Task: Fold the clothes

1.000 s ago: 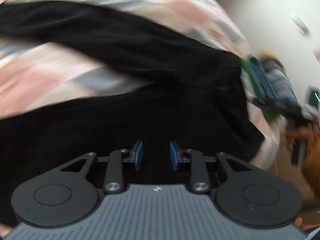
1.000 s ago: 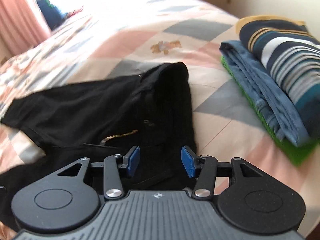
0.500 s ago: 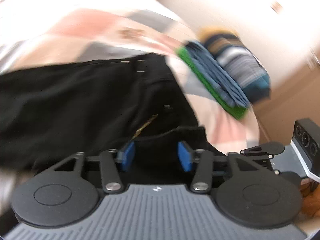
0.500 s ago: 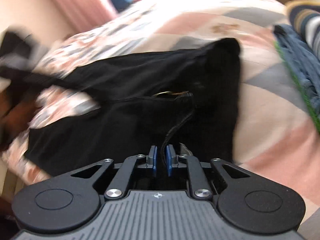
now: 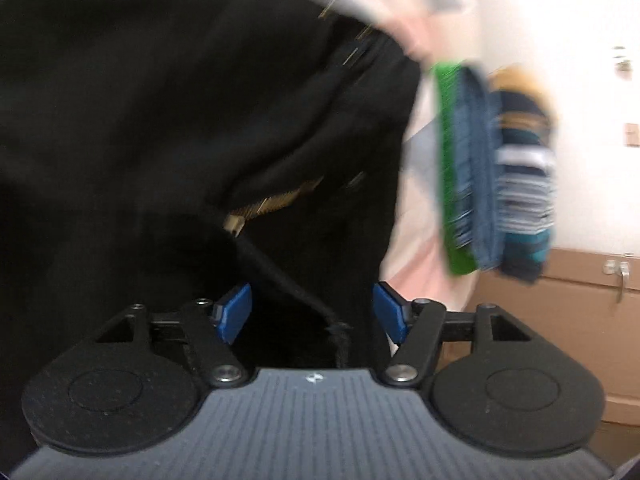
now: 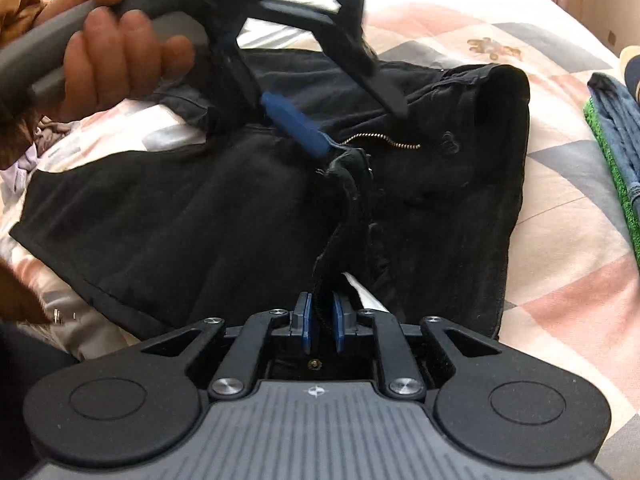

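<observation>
Black trousers (image 6: 180,216) lie spread on the bed, fly open, with the brass zip (image 6: 384,138) showing. My right gripper (image 6: 322,320) is shut on the waistband flap, which rises in a taut strip from the fly to its pads. A hand (image 6: 112,48) holds my left gripper (image 6: 362,130) over the fly, jaws wide open, one blue pad (image 6: 296,124) close to the zip. In the blurred left wrist view the trousers (image 5: 140,100) fill the frame, and the left gripper (image 5: 312,308) is open with the raised flap edge running between its fingers, next to the zip (image 5: 276,200).
A stack of folded clothes (image 5: 500,168), green, denim and striped, sits at the right of the bed, and its edge (image 6: 616,140) also shows in the right wrist view. The patchwork quilt (image 6: 560,260) lies bare right of the trousers. A brown cabinet (image 5: 560,320) stands beyond the bed.
My right gripper closed on the waistband flap and now holds it pulled up. My left gripper swung across the trousers to the fly and opened wider.
</observation>
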### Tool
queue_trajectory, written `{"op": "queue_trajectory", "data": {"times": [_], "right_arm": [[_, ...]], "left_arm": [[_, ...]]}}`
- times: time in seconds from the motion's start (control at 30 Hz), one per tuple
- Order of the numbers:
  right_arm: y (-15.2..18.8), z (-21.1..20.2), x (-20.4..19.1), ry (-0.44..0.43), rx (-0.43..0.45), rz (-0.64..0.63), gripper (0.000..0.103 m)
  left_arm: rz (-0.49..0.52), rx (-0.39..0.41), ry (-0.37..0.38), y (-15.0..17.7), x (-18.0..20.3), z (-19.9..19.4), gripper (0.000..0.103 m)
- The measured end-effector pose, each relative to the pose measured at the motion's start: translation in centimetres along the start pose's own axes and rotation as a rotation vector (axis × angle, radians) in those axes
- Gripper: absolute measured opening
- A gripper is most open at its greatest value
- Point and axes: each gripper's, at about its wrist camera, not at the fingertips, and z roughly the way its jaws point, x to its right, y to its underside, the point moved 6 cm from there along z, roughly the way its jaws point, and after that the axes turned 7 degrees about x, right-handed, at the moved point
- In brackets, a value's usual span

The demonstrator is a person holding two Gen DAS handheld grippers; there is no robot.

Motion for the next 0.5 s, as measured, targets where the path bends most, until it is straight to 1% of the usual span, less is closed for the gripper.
{"op": "queue_trajectory", "data": {"times": [0.03,0.07,0.1,0.13,0.17,0.23,0.27,0.3,0.33,0.37,0.4,0.47,0.5], "right_arm": [[0.0,0.1,-0.1,-0.007,-0.013,0.001,0.025],[-0.2,0.0,0.0,-0.025,-0.029,0.003,0.028],[-0.6,-0.2,0.5,-0.041,-0.055,0.018,0.026],[-1.1,-0.5,1.5,-0.046,-0.066,0.059,0.025],[-1.9,-1.3,2.9,-0.042,-0.041,0.117,0.026],[-3.9,-3.1,6.6,-0.016,0.061,0.257,0.027],[-4.9,-3.6,8.4,0.009,0.106,0.313,0.029],[-5.9,-3.5,9.9,0.025,0.132,0.343,0.030],[-6.8,-2.8,10.8,0.009,0.137,0.357,0.030],[-7.7,-1.6,11.4,-0.016,0.129,0.358,0.029],[-8.4,-0.2,11.8,-0.019,0.114,0.337,0.032],[-9.5,2.7,12.4,-0.022,0.082,0.291,0.054],[-9.7,3.7,12.7,-0.019,0.079,0.288,0.057]], "left_arm": [[-0.020,-0.019,-0.009,0.5,-0.5,0.6,0.041],[-0.041,-0.038,-0.019,1.0,-1.0,1.3,0.026],[-0.061,-0.057,-0.028,1.5,-1.4,1.9,0.009],[-0.062,-0.061,-0.032,1.9,-1.8,2.0,0.008],[-0.043,-0.053,-0.025,2.3,-2.1,1.8,0.008],[-0.015,-0.048,-0.008,2.8,-2.5,1.3,0.008],[-0.008,-0.051,-0.001,3.0,-2.7,1.2,0.008],[-0.010,-0.053,0.006,3.0,-2.7,1.2,0.008],[-0.016,-0.054,0.012,3.0,-2.8,1.2,0.008],[-0.019,-0.056,0.018,3.0,-2.8,1.2,0.008],[-0.016,-0.056,0.021,2.9,-2.7,1.1,0.009],[-0.006,-0.053,0.028,2.6,-2.5,0.8,0.009],[-0.001,-0.051,0.032,2.5,-2.6,0.4,0.009]]}}
